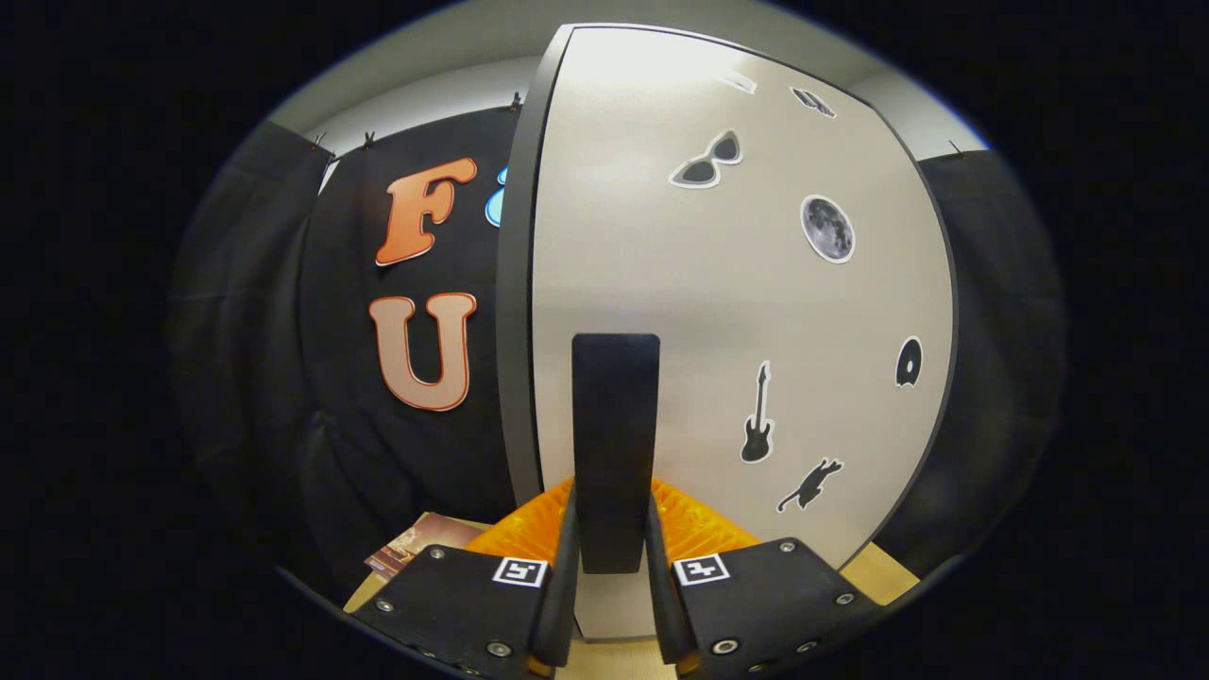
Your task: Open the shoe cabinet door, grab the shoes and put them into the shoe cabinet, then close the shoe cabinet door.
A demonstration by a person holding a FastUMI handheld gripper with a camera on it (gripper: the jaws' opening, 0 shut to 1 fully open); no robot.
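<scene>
Handle [615, 444] sits between my fingers [612, 567]: a dark upright bar on the door [737, 312], its lower end down in the gap. Both fingers press its sides, nearly closed, so I read this as a firm hold on the handle, taken low where a pull would swing the door.

Door is pale with a dark edge [515, 283] toward me on its left. That edge looks angled off from the wall behind, so I judge the door may be partly swung, but I cannot tell if opening or closing. No shoes to report from here, so I cannot place the stage.

Stickers on the door, no readable writing: sunglasses [706, 161], moon [827, 228], guitar [757, 416], cat [810, 484], a dark disc [909, 362]. Square coded markers [521, 570] on the finger mounts; no brand legible.

Below, a wooden table [883, 571], with a booklet [420, 543] lying left of the fingers.
</scene>
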